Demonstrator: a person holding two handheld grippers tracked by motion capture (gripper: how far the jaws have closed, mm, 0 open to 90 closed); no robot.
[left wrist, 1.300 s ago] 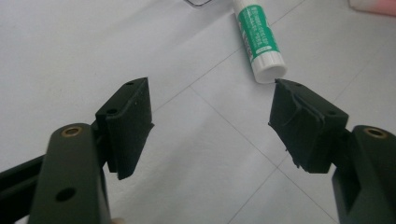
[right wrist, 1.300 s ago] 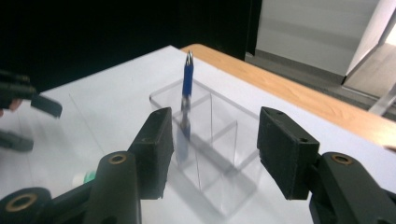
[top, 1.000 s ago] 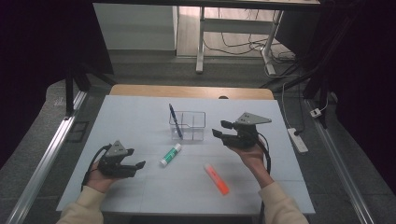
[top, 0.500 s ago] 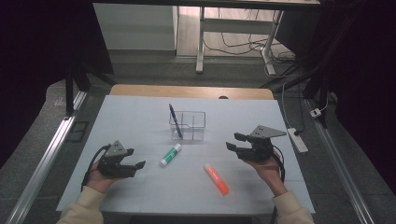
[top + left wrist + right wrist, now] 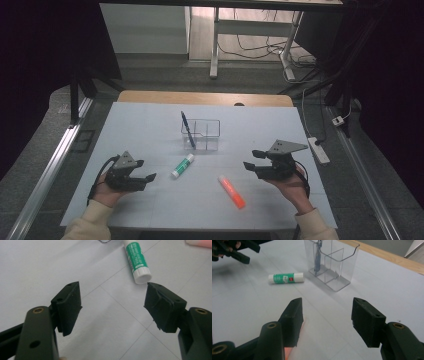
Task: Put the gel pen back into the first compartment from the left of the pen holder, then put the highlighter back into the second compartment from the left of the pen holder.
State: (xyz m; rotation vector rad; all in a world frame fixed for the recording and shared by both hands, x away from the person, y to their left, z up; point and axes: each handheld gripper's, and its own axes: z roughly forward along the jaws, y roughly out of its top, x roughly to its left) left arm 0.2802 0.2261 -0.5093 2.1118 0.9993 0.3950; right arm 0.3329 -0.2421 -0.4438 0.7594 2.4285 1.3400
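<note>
A clear compartment box (image 5: 206, 134) stands mid-table with a blue pen (image 5: 187, 129) upright in its left cell. In front of it lie a green-and-white glue stick (image 5: 182, 165) and an orange marker (image 5: 231, 191). My left gripper (image 5: 146, 169) rests at the left, open and empty, its jaws pointing at the glue stick (image 5: 137, 261), whose white end lies just beyond the right jaw. My right gripper (image 5: 251, 159) hovers at the right, open and empty, facing the box (image 5: 332, 262) and pen (image 5: 318, 257). The orange marker (image 5: 288, 351) shows under its left jaw.
The white table top (image 5: 150, 125) ends in a wooden strip (image 5: 150, 96) at the back. A power strip (image 5: 319, 150) lies on the floor to the right. Metal rails run along both sides. Desk legs and cables stand beyond the table.
My right gripper has pulled away from the box, to the right and toward the front edge. The left gripper and the objects on the table have stayed put.
</note>
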